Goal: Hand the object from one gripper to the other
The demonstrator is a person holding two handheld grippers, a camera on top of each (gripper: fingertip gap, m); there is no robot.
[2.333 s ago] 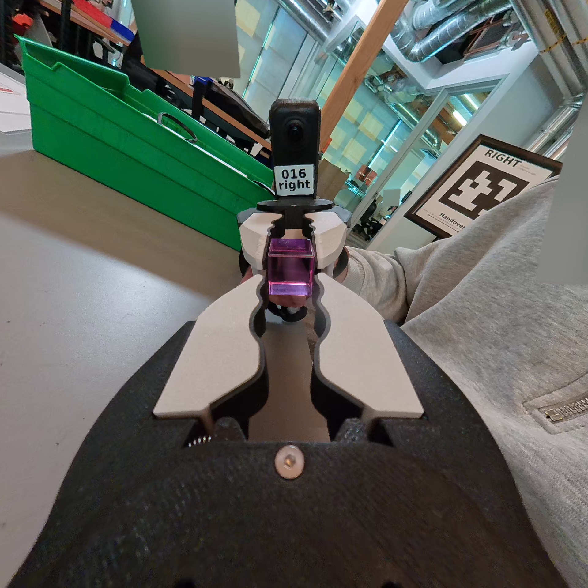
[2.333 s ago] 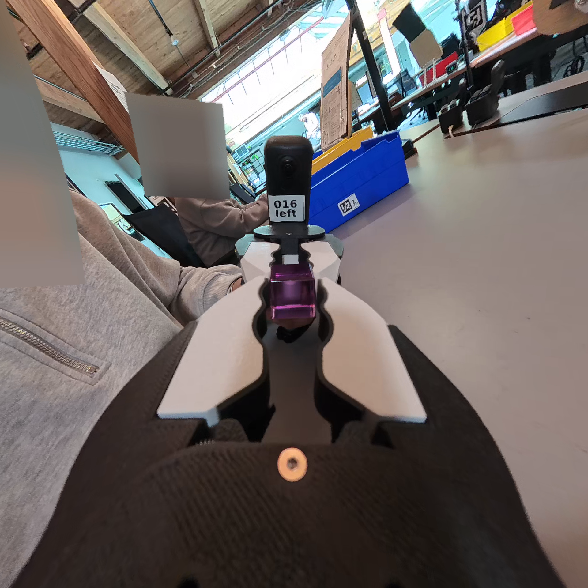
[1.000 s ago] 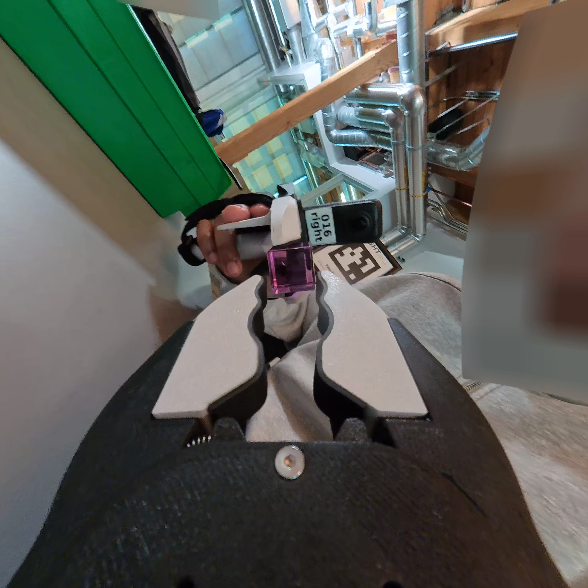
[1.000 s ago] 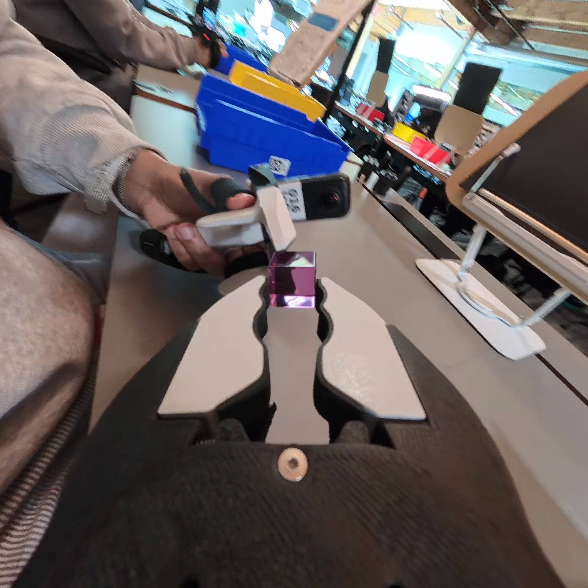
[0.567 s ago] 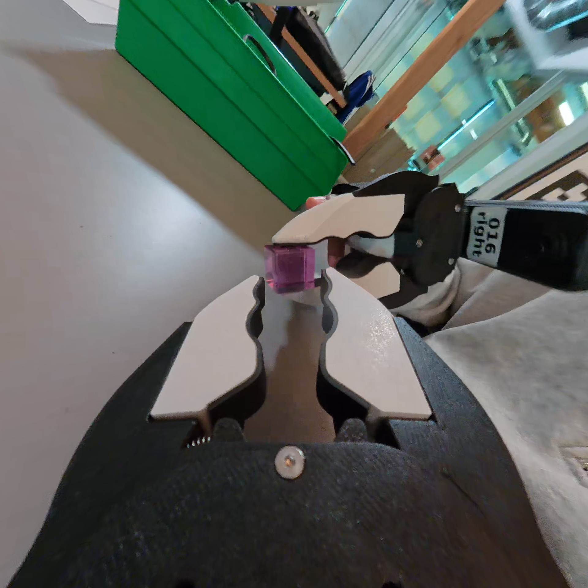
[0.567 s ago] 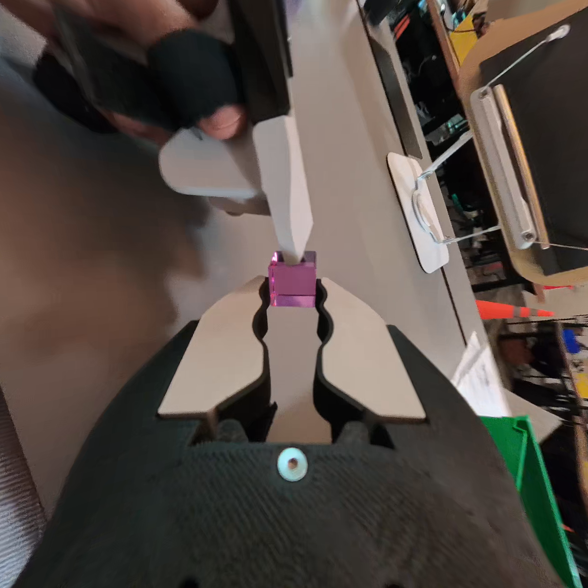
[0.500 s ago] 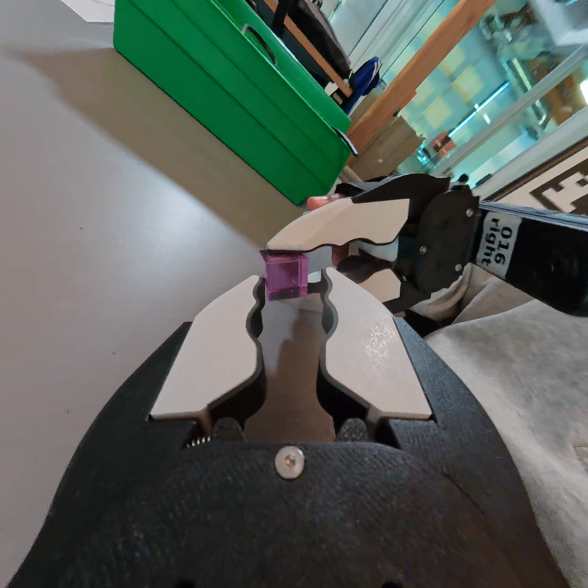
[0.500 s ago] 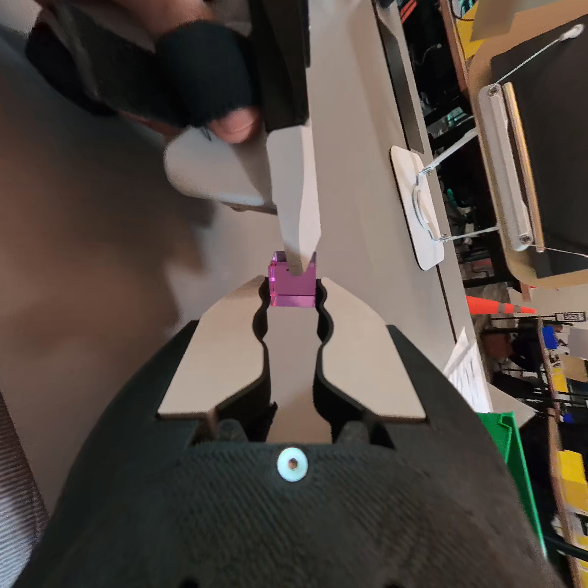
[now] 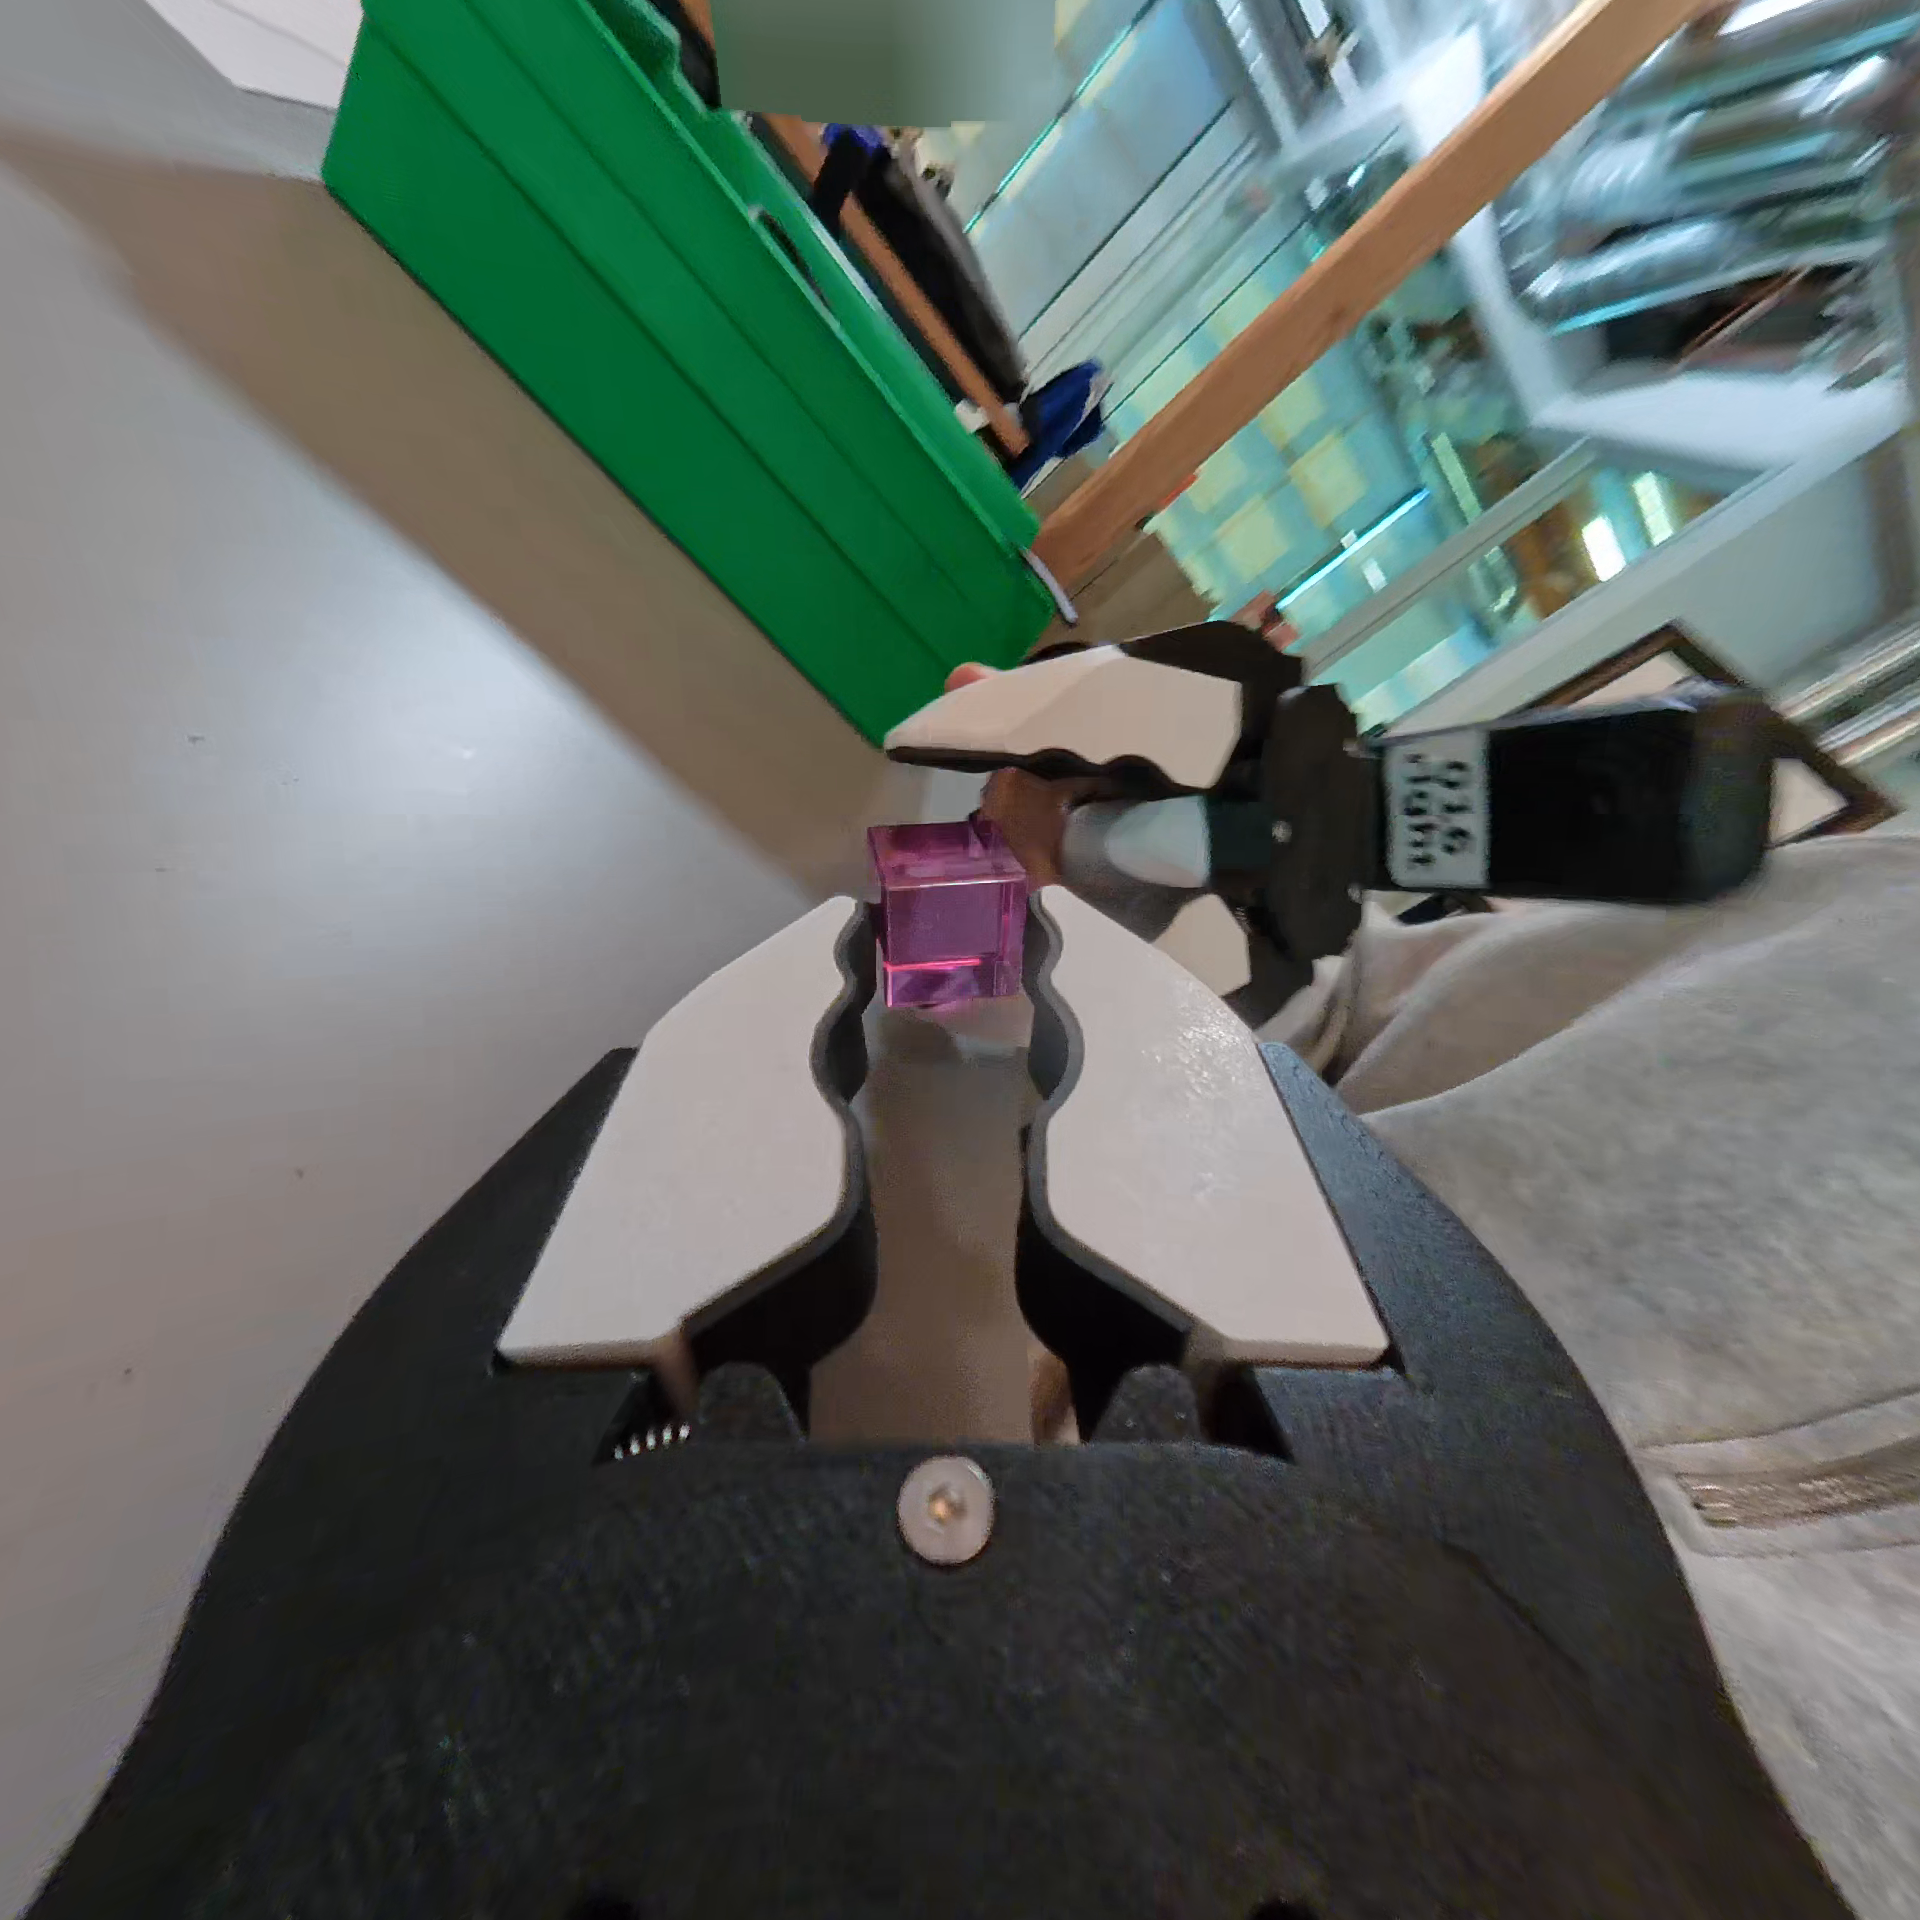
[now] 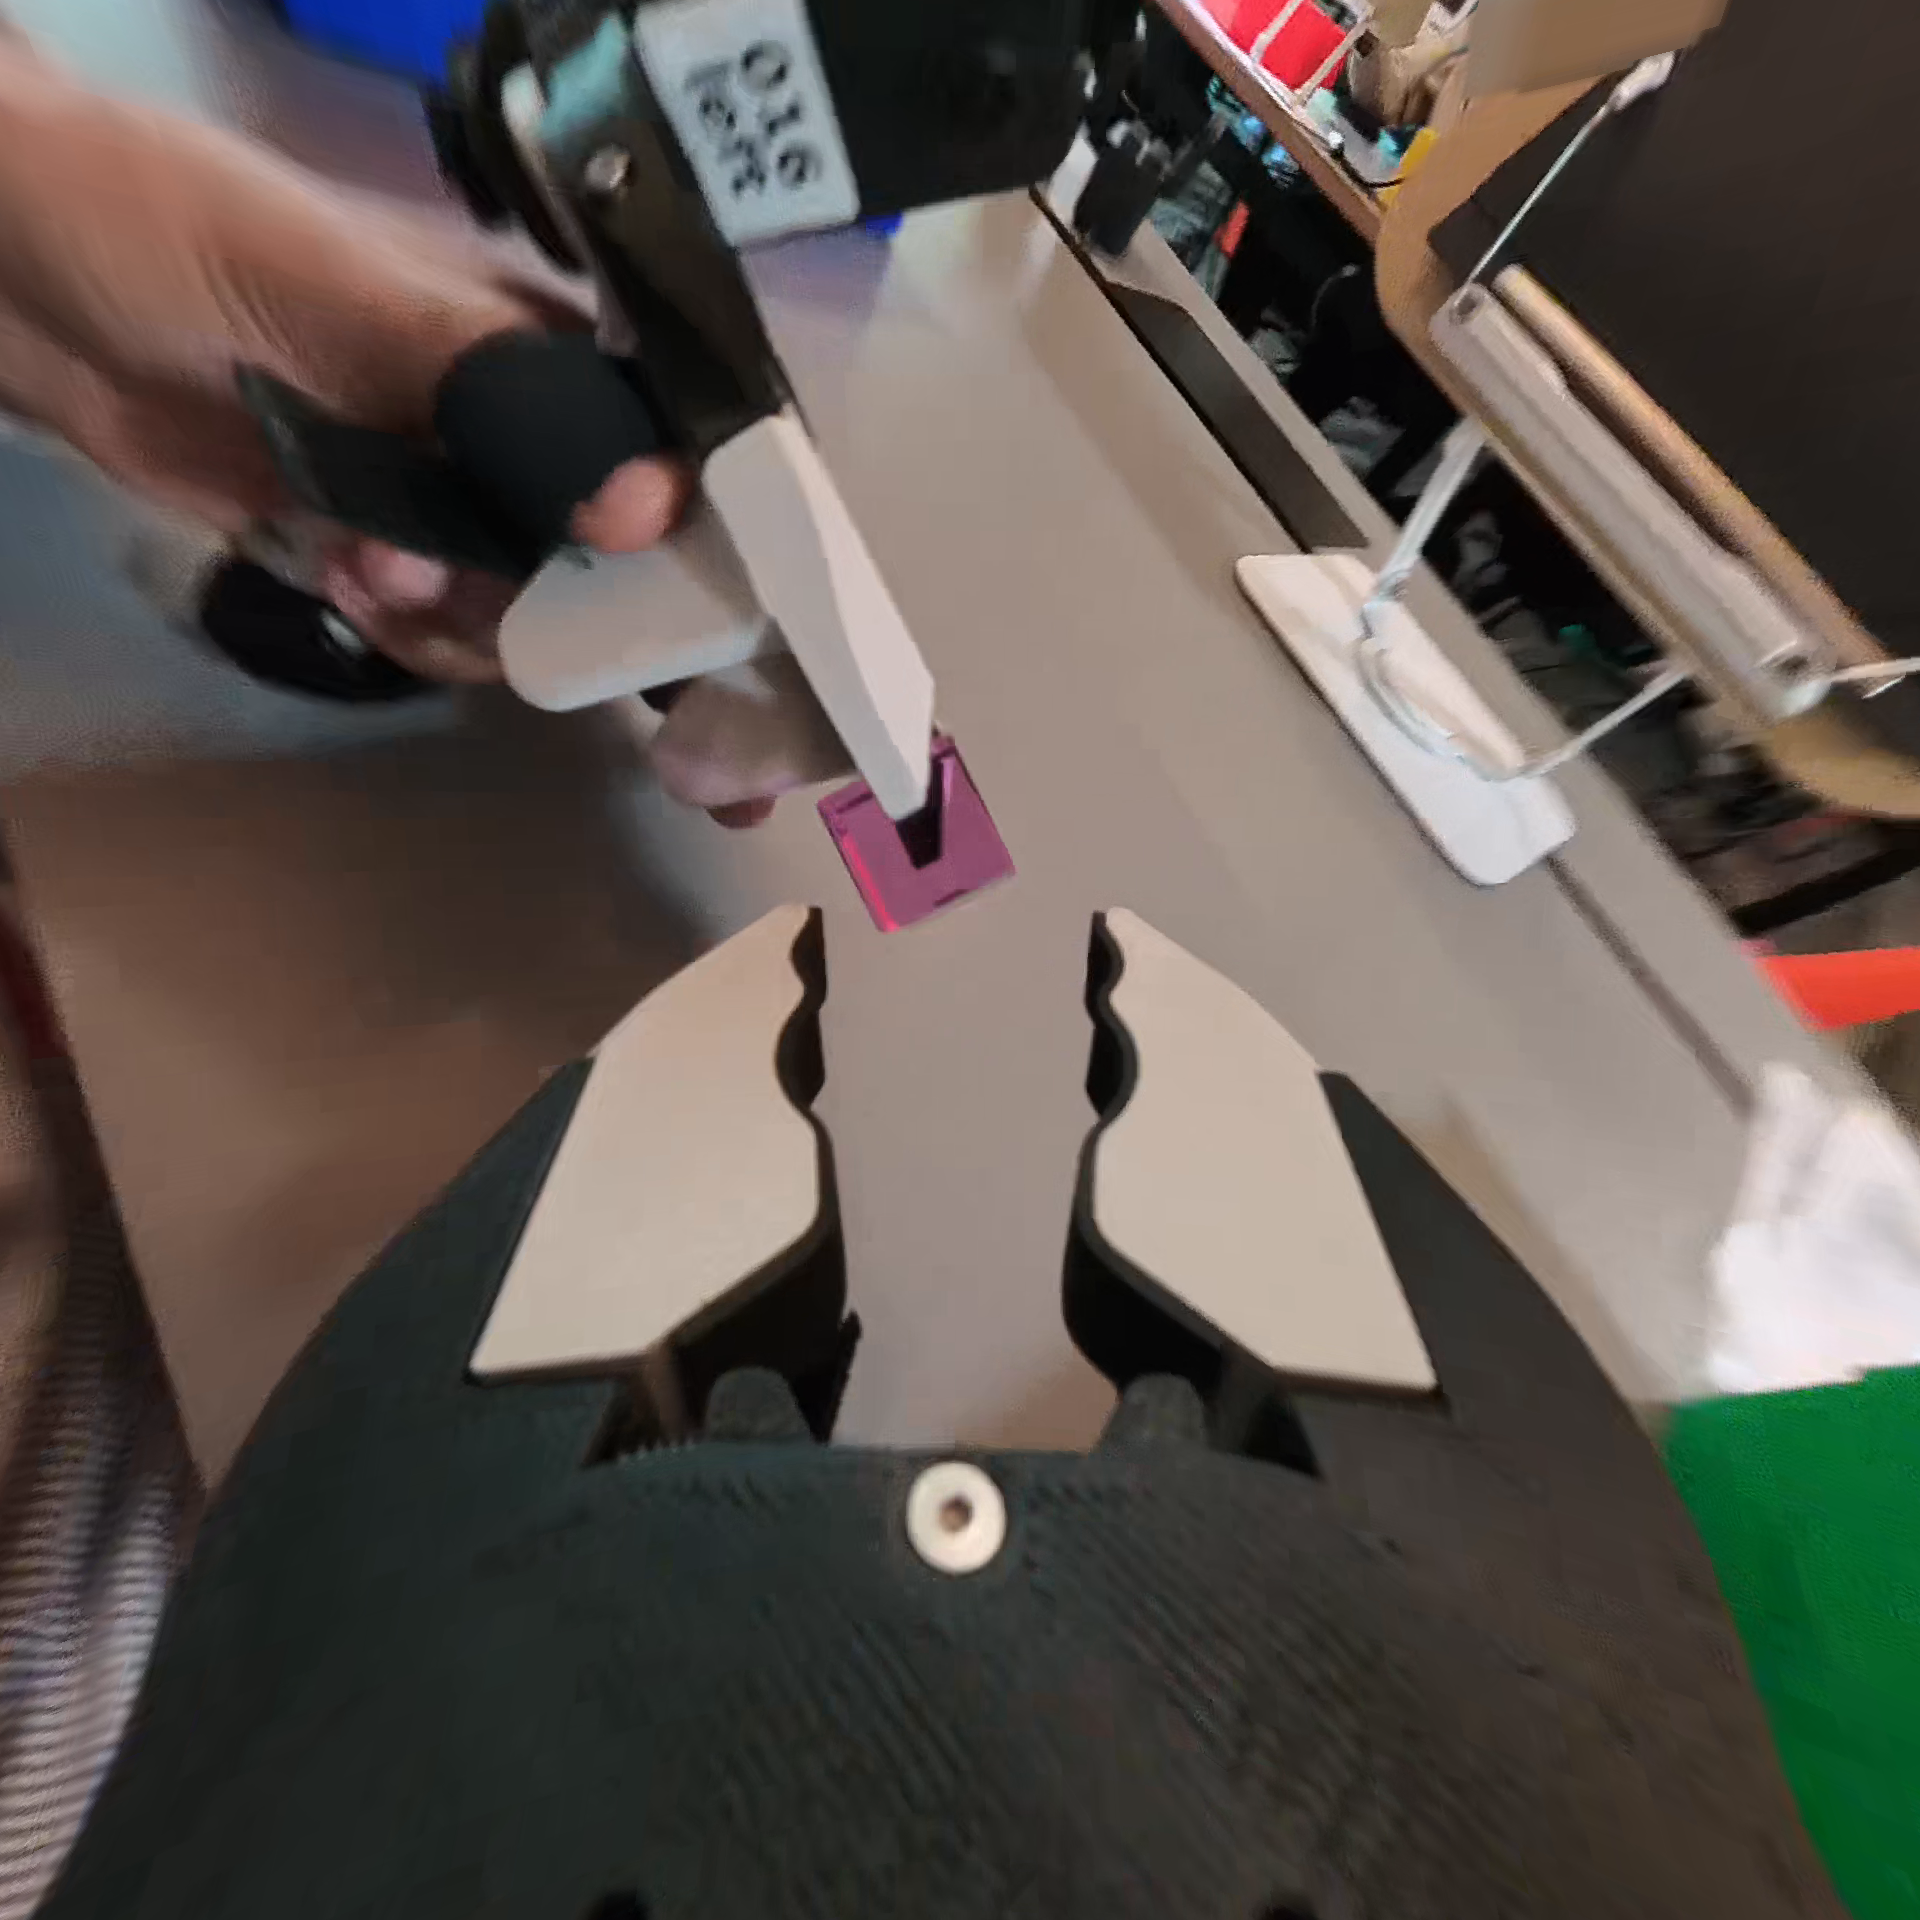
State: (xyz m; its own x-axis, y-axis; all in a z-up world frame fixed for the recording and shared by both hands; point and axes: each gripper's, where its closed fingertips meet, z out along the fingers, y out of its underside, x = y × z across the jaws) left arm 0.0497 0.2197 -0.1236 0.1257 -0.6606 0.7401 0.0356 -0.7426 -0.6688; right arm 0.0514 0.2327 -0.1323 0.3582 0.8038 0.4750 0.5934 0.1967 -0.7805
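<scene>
Left wrist view: my left claw grips the purple cube at frame centre; right claw released, handover essentially done

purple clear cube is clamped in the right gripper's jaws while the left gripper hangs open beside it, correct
Not quite: the grippers are swapped. The left gripper clamps the clear purple cube, and the right gripper hangs open beside it, jaws spread and clear of the cube; the right wrist view shows this.
</scene>
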